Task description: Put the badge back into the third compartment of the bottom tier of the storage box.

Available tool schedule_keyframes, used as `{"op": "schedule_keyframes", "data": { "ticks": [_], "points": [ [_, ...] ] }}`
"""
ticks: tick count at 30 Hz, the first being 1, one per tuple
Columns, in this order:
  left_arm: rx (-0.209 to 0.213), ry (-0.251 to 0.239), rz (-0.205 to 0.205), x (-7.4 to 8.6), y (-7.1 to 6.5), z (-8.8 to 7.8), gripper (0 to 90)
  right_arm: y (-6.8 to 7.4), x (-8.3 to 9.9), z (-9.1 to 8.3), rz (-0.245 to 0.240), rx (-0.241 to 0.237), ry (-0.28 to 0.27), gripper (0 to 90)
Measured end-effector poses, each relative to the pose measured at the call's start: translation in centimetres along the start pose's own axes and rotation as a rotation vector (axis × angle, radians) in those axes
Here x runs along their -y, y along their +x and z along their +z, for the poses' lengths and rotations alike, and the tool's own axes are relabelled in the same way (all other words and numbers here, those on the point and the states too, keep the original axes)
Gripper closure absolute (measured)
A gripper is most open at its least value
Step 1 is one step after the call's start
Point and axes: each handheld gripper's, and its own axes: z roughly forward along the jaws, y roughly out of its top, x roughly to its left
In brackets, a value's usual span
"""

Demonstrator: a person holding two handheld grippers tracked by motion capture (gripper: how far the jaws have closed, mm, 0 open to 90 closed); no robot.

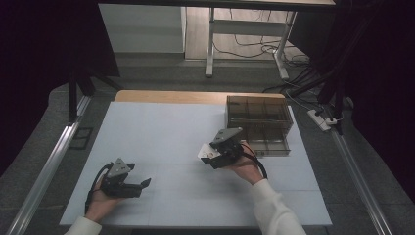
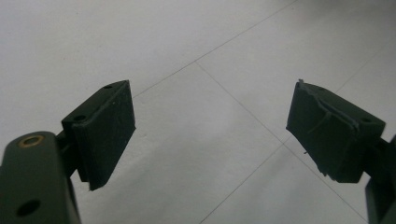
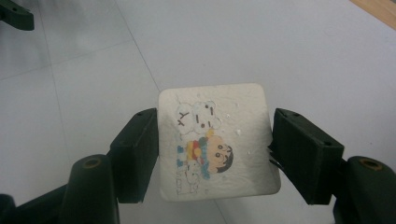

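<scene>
- Toward the near left of the white table, the person's left hand holds the left gripper low over the surface, its jaws pointing to the right across the table.
- From the left gripper view, that gripper's two black jaws stand wide apart with bare white tabletop between them; they hold nothing.
- Near the table's middle, slightly right, the right hand holds the right gripper, its jaws aimed left and a little away from the person.
- Between those jaws sits a small square white card with rounded corners, seen in the high view as a pale patch at the gripper's tip.
- From the right gripper view, the right gripper has its jaws part-way open, one on each side edge of the card; the left jaw touches its edge, and the right jaw is at or just beside the other edge, so I cannot tell how firm the grip is.
- The card lies roughly flat, printed face up: a cartoon child in a striped top and a white puppy, their heads pointing toward the card's right edge in that view. Being nearly square, it has no clear long axis.
- At the far right of the table stands a smoky transparent compartment box, just beyond the right gripper and apart from the card.
</scene>
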Motion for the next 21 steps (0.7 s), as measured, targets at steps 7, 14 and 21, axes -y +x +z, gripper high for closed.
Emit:
{"op": "schedule_keyframes", "data": {
  "ticks": [7,14,21],
  "points": [
    [-0.001,0.001,-0.001,0.1,0.1,0.0,15.2,-0.2,0.8,-1.3,0.021,0.026,-0.010,32.8],
    [-0.003,0.005,0.000,0.1,0.0,0.1,15.1,-0.6,1.6,-3.0,0.058,0.077,-0.020,32.8],
    [-0.005,0.004,0.000,0.1,0.0,0.1,15.2,-1.5,2.6,-4.7,0.110,0.141,-0.016,32.8]
  ]
}}
